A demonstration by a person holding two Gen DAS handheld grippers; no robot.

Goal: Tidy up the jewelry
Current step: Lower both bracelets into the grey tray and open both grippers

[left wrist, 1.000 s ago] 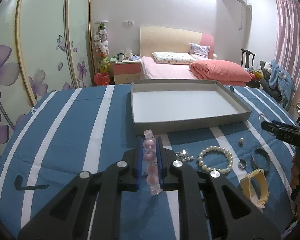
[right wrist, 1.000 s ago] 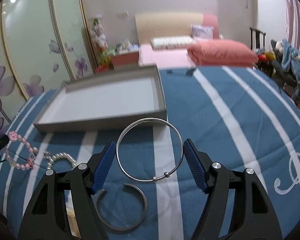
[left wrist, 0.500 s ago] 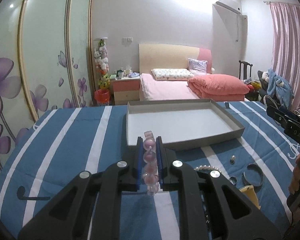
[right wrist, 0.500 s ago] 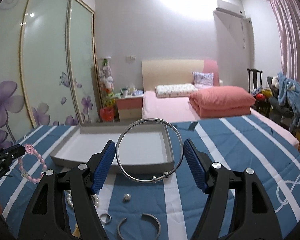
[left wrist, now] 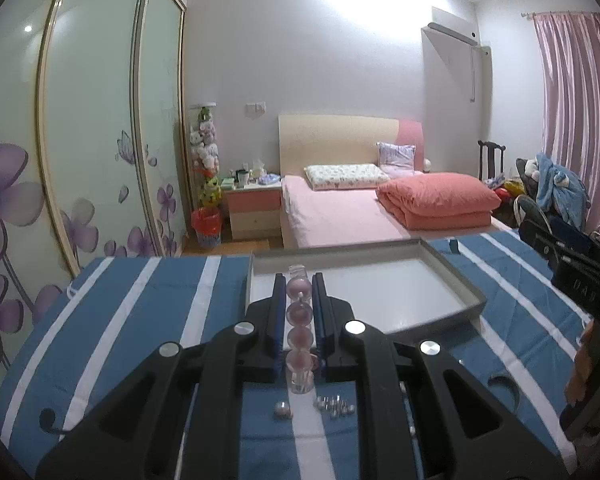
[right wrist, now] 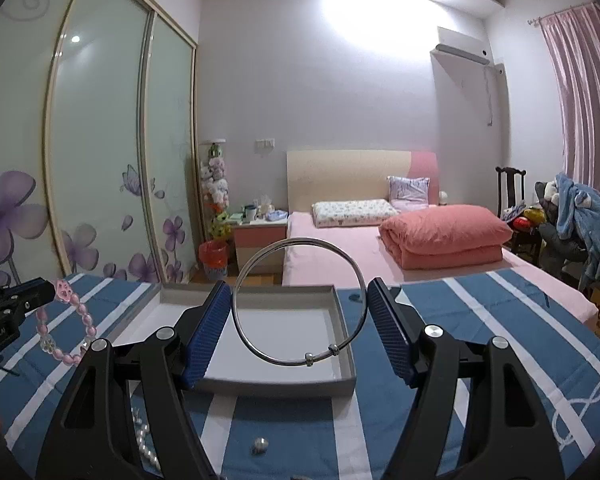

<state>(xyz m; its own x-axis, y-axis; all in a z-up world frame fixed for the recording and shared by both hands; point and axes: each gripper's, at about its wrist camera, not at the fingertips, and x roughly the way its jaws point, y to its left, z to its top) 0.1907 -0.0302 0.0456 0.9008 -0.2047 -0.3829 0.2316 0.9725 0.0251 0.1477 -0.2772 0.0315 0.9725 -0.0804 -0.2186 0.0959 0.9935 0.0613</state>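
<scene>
Both grippers (left wrist: 299, 312) (right wrist: 300, 320) have risen above the tray (right wrist: 346, 354).

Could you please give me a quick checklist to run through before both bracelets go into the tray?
1. Left gripper shut on the pink bead bracelet: ok.
2. Right gripper shut on the silver bangle, pads against both its sides: ok.
3. Grey tray interior bare where visible: ok.
4. Both pieces lifted off the striped blue cloth: ok.
5. Loose pieces on the cloth, such as the small silver bead, out of the way: cannot tell.
</scene>
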